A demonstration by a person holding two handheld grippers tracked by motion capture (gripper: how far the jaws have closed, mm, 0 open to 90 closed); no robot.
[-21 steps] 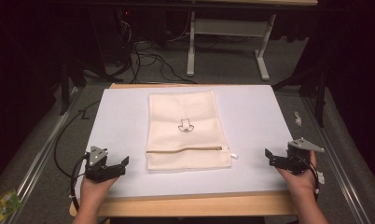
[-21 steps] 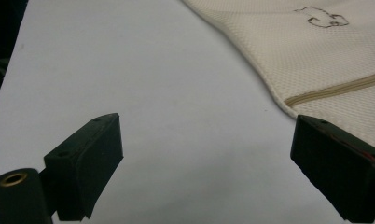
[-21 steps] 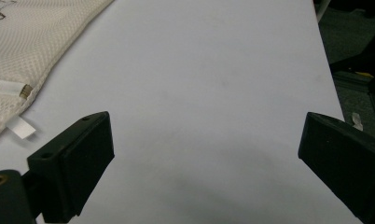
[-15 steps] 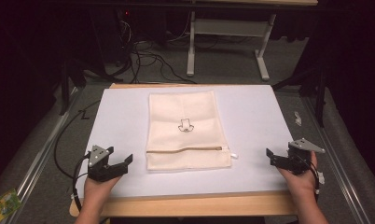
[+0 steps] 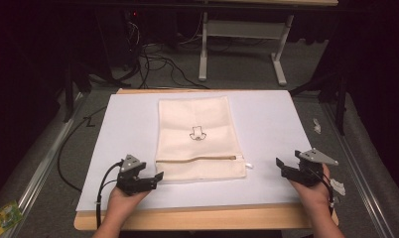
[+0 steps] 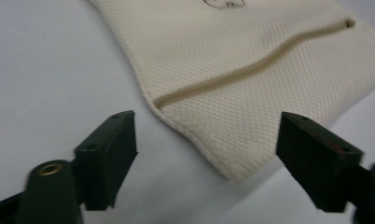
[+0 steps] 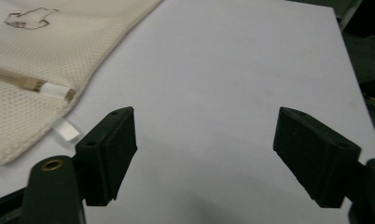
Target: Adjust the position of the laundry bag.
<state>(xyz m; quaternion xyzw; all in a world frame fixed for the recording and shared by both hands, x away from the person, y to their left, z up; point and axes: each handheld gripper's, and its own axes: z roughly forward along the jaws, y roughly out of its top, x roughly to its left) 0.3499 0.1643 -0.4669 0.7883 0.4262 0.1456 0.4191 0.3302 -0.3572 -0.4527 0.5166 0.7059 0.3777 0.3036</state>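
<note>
Barely anything has shifted since the earlier shots: the left tool (image 5: 155, 177) has crept a touch toward the near left corner of the mesh bag (image 5: 200, 139), and the right tool (image 5: 280, 165) is pretty much where it was, parked on the right side of the table (image 5: 267, 119).

So progress-wise, I'd call this the very start. The bag lies flat in the middle of the white table top, little printed logo (image 5: 197, 133) facing up, and the zipper (image 5: 195, 158) running across its near part looks fully closed, with the pull tab (image 5: 237, 157) at the right end and a small white tag (image 5: 249, 165) sticking out beside it. Nothing is gripped yet.

From the left gripper view, the jaws of the left tool (image 6: 206, 154) stand wide apart, lined up around the bag's (image 6: 251, 79) corner right where the zipper (image 6: 251, 70) ends, close but not touching as far as I can tell. In the right gripper view the right tool's (image 7: 204, 154) jaws are also spread wide over bare table, with the pull tab (image 7: 52, 91) off to its left, apart from it.

My guess: left pins the corner, right goes for the tab. All of that is still to do.
</note>
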